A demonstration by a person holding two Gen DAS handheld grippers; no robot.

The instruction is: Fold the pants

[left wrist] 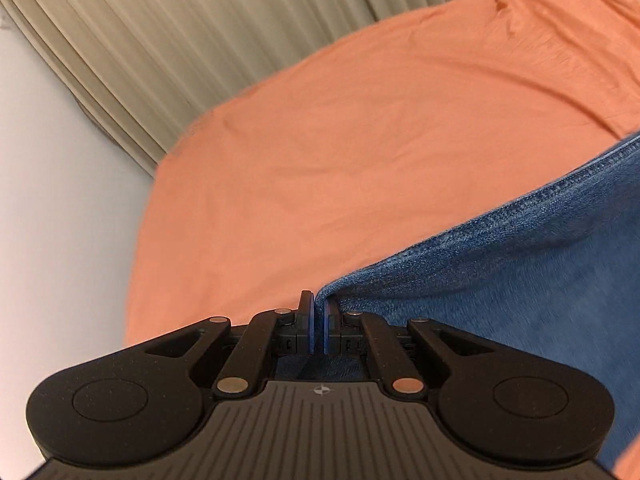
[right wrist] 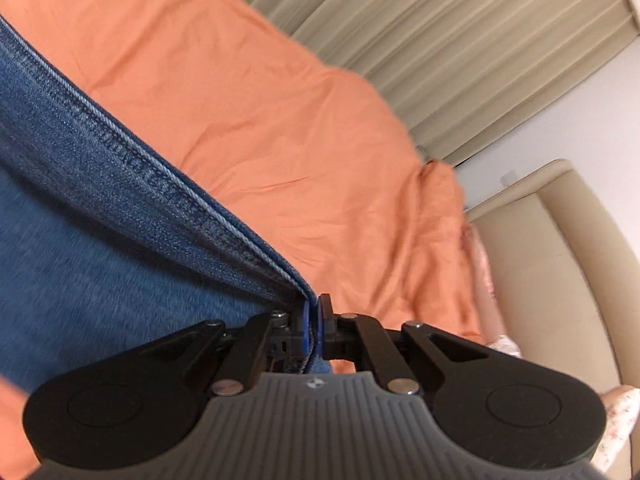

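The pants are blue denim jeans (left wrist: 520,272). In the left wrist view they stretch from my left gripper (left wrist: 319,306) up to the right, with a stitched hem edge on top. My left gripper is shut on a corner of the jeans. In the right wrist view the jeans (right wrist: 100,216) stretch from my right gripper (right wrist: 314,308) up to the left. My right gripper is shut on the other corner of the same edge. The denim hangs taut between both grippers, held above the orange bed sheet (left wrist: 340,140).
The orange sheet (right wrist: 280,120) covers a bed below. Beige pleated curtains (left wrist: 168,52) hang behind it, also in the right wrist view (right wrist: 460,40). A white wall (left wrist: 48,200) is at the left. A beige padded headboard (right wrist: 560,248) and a floral pillow (right wrist: 616,420) are at the right.
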